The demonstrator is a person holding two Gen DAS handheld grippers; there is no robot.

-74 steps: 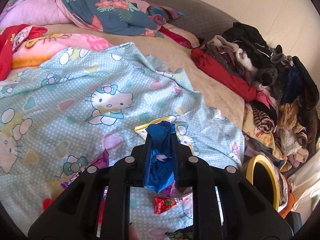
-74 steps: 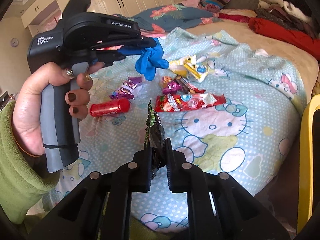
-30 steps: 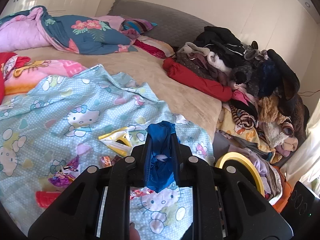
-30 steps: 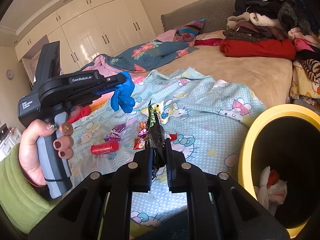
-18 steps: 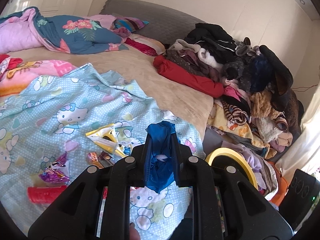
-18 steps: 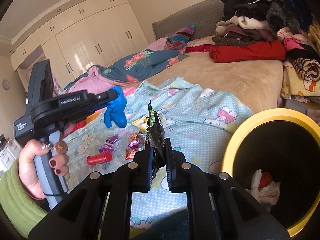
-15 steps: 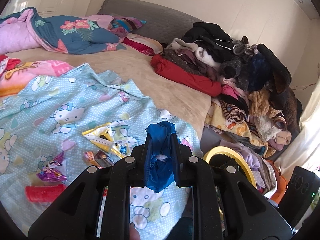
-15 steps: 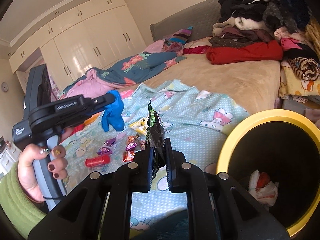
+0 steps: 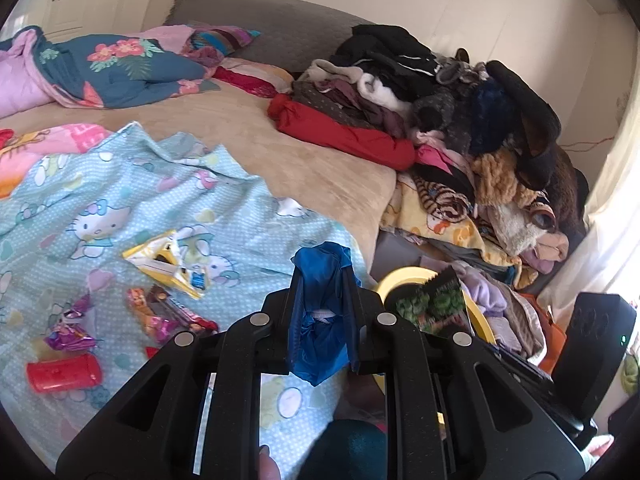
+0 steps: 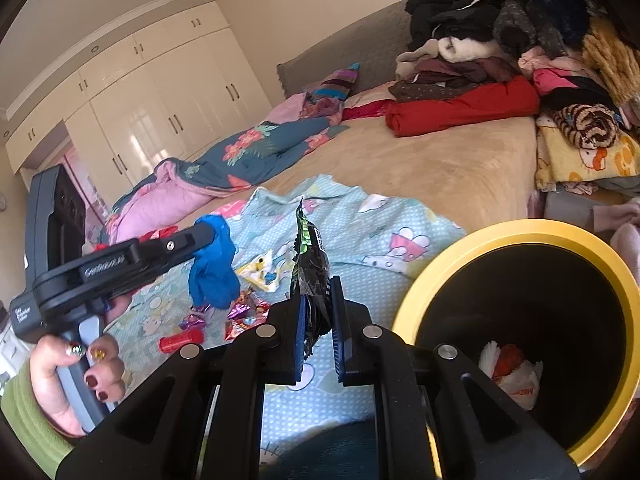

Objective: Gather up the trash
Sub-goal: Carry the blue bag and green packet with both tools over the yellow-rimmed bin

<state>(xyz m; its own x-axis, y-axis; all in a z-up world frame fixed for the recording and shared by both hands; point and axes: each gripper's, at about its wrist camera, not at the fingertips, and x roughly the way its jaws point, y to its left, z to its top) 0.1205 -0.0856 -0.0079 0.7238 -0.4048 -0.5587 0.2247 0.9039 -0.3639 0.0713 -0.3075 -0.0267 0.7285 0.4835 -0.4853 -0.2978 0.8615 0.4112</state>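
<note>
Yellow-rimmed bin (image 10: 520,236) now fills the lower right of the right wrist view, closer than a second ago. The right gripper (image 10: 316,312) clamps a dark wrapper (image 10: 310,264); the left gripper (image 9: 322,312) pinches a blue glove (image 9: 320,316). Both loads look near dropping.

matt black plastic hand-held gripper (image 10: 316,320), crinkly glossy foil wrapper (image 10: 310,256), thin limp blue glove (image 10: 212,268), smooth yellow plastic bin rim (image 10: 440,268), soft printed cotton sheet (image 9: 100,184), glossy cream wardrobe doors (image 10: 160,120)
</note>
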